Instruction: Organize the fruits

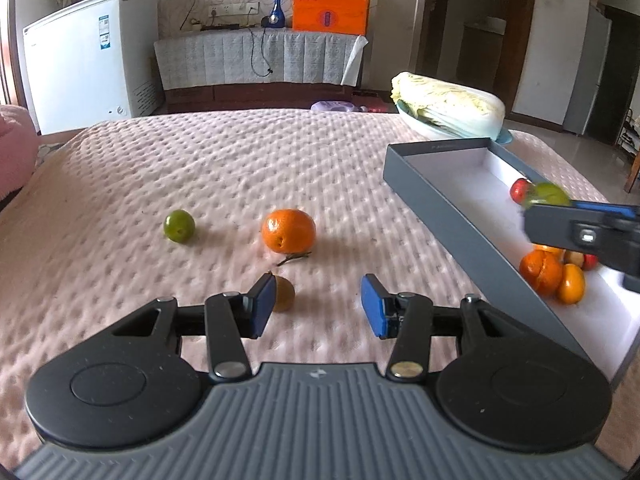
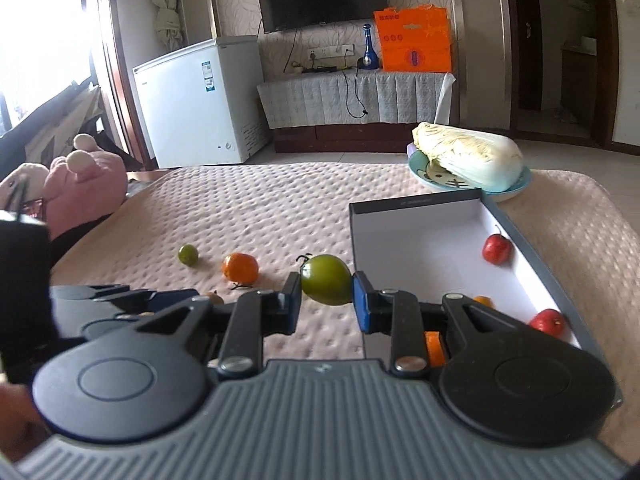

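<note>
My right gripper (image 2: 327,294) is shut on a green fruit (image 2: 326,280), held above the pink cover just left of the grey box (image 2: 412,202). Inside the white-lined box lie two red fruits (image 2: 497,249) and some orange ones (image 1: 540,272). In the left wrist view the right gripper (image 1: 544,205) hovers with its green fruit (image 1: 550,194) over the box (image 1: 440,216). My left gripper (image 1: 318,304) is open and holds nothing. A small brownish fruit (image 1: 285,294) sits by its left finger. Beyond it lie an orange (image 1: 288,236) and a small green fruit (image 1: 179,226).
A cabbage (image 2: 472,154) on a plate (image 2: 424,178) stands behind the box at the far right. A pink plush toy (image 2: 86,186) lies at the left edge. The cover (image 1: 240,160) ends at its far edge, with a white freezer (image 1: 88,56) beyond.
</note>
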`<state>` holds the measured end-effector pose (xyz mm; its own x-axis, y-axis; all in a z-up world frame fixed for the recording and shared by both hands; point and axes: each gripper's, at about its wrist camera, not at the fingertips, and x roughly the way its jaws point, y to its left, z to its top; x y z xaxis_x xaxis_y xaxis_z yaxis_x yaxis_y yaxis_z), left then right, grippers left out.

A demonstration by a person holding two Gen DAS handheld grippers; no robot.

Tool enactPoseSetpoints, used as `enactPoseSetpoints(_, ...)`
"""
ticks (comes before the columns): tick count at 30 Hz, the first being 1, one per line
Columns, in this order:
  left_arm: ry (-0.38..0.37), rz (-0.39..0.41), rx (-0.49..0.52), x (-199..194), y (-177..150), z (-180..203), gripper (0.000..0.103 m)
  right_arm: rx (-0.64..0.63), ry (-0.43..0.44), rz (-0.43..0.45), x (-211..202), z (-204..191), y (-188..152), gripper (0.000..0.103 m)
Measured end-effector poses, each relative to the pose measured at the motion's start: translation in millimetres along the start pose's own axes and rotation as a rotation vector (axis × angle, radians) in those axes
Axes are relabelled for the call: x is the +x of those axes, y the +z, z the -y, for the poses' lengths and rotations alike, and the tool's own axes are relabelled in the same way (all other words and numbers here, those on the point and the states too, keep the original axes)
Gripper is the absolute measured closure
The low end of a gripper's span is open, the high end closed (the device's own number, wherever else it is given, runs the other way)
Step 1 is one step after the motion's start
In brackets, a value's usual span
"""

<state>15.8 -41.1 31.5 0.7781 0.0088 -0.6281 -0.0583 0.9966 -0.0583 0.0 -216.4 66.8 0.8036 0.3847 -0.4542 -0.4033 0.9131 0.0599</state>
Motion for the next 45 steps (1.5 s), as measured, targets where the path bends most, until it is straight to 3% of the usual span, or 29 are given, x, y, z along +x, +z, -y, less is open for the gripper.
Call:
enactPoseSetpoints(5, 0.015, -0.014, -0.006, 16.5, 0.5, 1.1, 0.051, 0.001, 0.008, 0.013, -6.4, 3.1, 1.0, 0.073)
enactPoseSetpoints(10, 0.024, -0.042, -0.006, 27.6, -1.0, 1.6, 0.068, -0.001, 0.021, 0.020, -9.9, 3.6, 1.8, 0.073)
enactPoseSetpoints(16, 0.043, -0.032, 0.011, 32.8, -2.0, 3.7, 0.076, 0.004, 0.031, 0.029, -12.0, 5.0, 3.6, 0.073)
enactPoseSetpoints(18, 0.042, -0.030, 0.008, 33.0, -1.7, 3.4, 0.091, 0.004, 0.027, 0.022, -11.2, 5.8, 3.0, 0.073)
enactPoseSetpoints(21, 0.033, -0.035, -0.007, 32.4, -1.1, 0.1, 0.097, 0.009, 0.010, 0.003, -6.8, 8.4, 0.6, 0.073)
enactPoseSetpoints(45, 0.013, 0.043, -0.046, -16.8, 13.3, -38.4, 0.099, -0.038, 0.039, -0.046, 14.5, -20.4, -3.0, 0.073)
